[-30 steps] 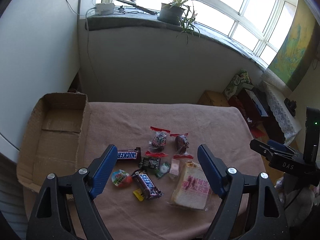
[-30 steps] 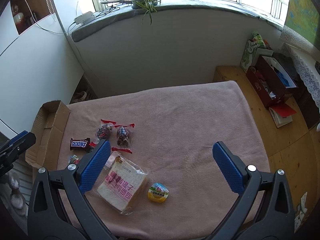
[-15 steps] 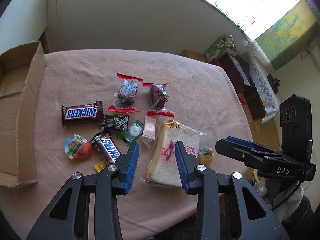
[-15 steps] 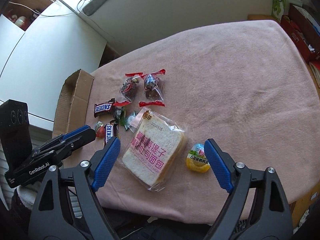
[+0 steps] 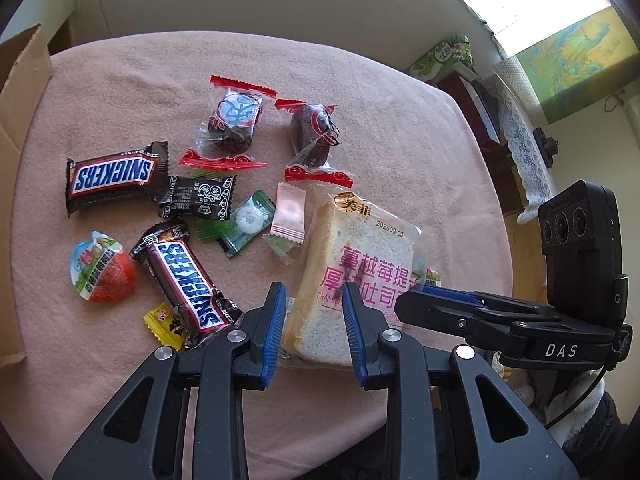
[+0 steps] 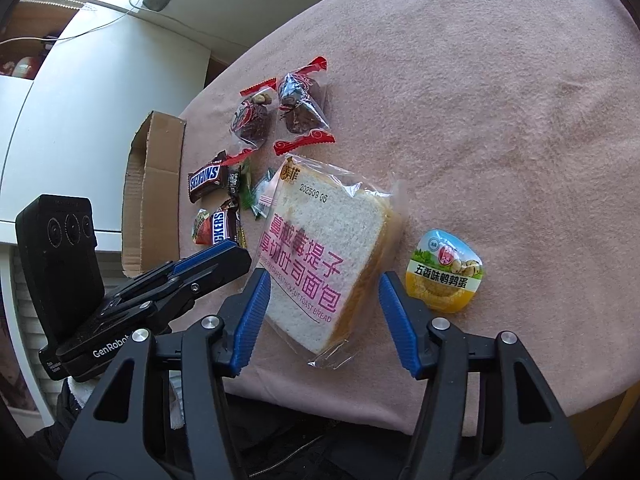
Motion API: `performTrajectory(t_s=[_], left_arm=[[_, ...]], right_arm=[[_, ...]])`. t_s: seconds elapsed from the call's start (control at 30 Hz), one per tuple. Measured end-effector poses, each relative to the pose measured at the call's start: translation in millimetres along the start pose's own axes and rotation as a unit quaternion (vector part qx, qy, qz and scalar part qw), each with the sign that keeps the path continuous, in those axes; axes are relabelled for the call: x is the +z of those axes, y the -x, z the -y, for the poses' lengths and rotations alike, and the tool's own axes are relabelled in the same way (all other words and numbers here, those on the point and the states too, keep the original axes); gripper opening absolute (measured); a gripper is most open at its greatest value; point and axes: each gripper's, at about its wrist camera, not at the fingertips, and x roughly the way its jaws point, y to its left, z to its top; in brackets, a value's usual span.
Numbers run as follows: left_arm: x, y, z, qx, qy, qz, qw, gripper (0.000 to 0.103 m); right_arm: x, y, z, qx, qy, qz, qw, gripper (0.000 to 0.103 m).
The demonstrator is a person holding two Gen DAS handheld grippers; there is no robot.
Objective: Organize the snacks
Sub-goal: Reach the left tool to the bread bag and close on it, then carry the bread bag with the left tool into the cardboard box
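A bagged slice of toast bread point(image 6: 320, 240) lies on the pink cloth point(image 6: 480, 100) near the table's front edge. My right gripper point(image 6: 324, 300) straddles its near end. The jaws are closing and the blue pads point(image 6: 252, 308) stand just clear of the bag. My left gripper point(image 5: 314, 312) hovers over the bread's point(image 5: 360, 248) near left corner, its narrow jaws closing with no pad pressing on the bag. Left of the bread lie two Snickers bars point(image 5: 112, 176) point(image 5: 188, 284), a jelly cup point(image 5: 100, 268), small candies point(image 5: 248, 220) and two red-edged cakes point(image 5: 236, 120) point(image 5: 312, 136).
A yellow quail-egg pack point(image 6: 444, 272) sits just right of the bread. An open cardboard box point(image 6: 152, 184) lies at the table's left edge. White cabinets stand beyond it, and boxes and a wooden floor show at the right.
Both grippers have come down and tipped toward the snacks, so the bread now fills the view between the fingers. Both pairs of jaws have narrowed, the left far more.
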Motion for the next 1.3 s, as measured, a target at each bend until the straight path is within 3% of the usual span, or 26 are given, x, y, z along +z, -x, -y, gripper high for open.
performTrajectory(t_s=[0.5,0.83,1.3], left_arm=[[8.8,-22.1,-8.7,-0.025,0.001,-0.028,0.9993,0.027],[5.0,-18.2,3.4,-0.026,-0.023,-0.029,0.9990,0.027],[-6.5,33.3,-14.7,-0.023,0.000,0.029,0.9993,0.027]], right_arm=[[9.0,-19.9,27.0,0.040,-0.058,-0.024,0.997,0.054],[13.8,-17.6,18.3,0.037,-0.052,-0.026,0.998,0.051],[25.6,-4.9,-29.7,0.039,0.001,-0.022,0.999,0.051]])
